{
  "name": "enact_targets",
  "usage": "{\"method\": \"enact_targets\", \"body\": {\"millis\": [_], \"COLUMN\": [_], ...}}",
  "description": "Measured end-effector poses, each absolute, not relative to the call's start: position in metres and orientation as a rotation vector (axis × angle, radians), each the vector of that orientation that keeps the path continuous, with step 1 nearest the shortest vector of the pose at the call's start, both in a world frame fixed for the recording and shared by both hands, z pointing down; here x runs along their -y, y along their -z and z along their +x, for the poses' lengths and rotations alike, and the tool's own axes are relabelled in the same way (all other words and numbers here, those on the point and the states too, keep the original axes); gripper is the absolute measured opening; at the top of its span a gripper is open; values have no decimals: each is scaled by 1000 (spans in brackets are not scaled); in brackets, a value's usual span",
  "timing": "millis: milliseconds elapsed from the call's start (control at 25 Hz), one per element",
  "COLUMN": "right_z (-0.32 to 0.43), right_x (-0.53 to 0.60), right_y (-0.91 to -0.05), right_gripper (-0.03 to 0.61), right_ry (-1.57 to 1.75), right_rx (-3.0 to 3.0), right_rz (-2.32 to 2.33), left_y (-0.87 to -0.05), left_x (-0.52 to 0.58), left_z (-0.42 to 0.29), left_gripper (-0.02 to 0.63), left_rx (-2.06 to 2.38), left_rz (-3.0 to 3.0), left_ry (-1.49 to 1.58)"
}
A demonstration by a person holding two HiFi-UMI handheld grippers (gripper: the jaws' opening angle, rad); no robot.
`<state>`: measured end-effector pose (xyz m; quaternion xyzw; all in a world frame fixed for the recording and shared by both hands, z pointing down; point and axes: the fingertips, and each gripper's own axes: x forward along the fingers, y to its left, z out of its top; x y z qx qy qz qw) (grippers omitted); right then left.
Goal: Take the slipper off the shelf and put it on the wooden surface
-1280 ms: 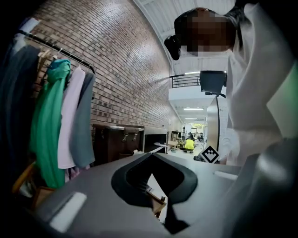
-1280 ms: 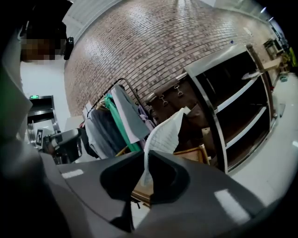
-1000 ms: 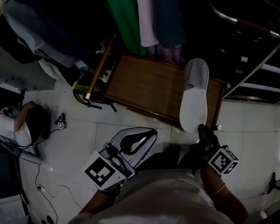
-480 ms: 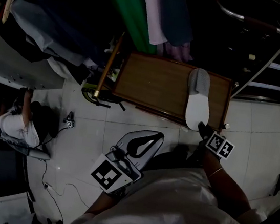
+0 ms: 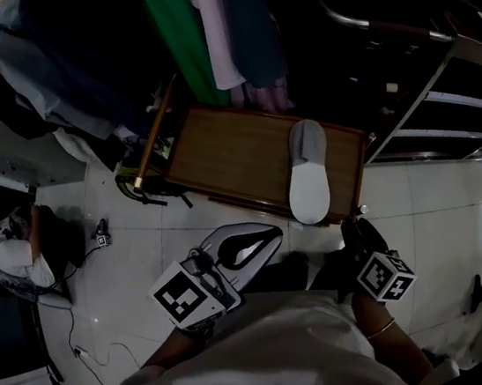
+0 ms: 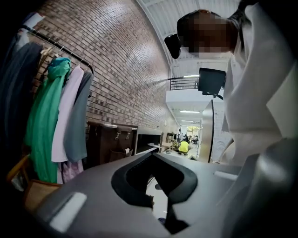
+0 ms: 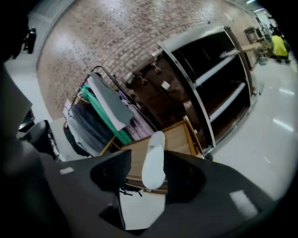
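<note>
Beside the wooden surface's near edge: release step, task nearly done.
Right gripper (image 5: 352, 233) hangs just short of the slipper's heel, its jaws opening, wide apart and pressing on nothing; the white slipper (image 5: 308, 174) lies flat on the wooden surface (image 5: 229, 150), toe toward the clothes rail, clear of the metal shelf (image 5: 448, 110). Left gripper (image 5: 263, 235) rests closed and empty over the floor. Next, I judge, a straight pull-back that does not nudge the slipper.

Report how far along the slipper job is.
Done: the slipper lies on the wooden surface, its heel overhanging the near edge. In hand: the right gripper sits just short of it, jaws opening and clear of it. The left gripper is shut and empty. Left: apparently only backing away.
</note>
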<state>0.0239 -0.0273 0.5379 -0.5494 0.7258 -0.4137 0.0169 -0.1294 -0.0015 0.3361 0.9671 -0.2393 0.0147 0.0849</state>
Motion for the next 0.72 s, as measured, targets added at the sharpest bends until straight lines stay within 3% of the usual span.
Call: {"method": "enact_targets", "body": {"millis": [320, 720], "right_z": [48, -13], "right_x": [27, -33], "right_y": [-346, -271], "right_gripper": [221, 229], "right_ry": [483, 224], "right_rx": [-2441, -2730], "right_rz": [-1686, -1288], "left_y": [-305, -272], "left_x": [-10, -66], "left_z": [-75, -36], "left_gripper": [-6, -2], "left_rx": [431, 96], "left_rz": [2947, 3073], "left_ry": [40, -66]}}
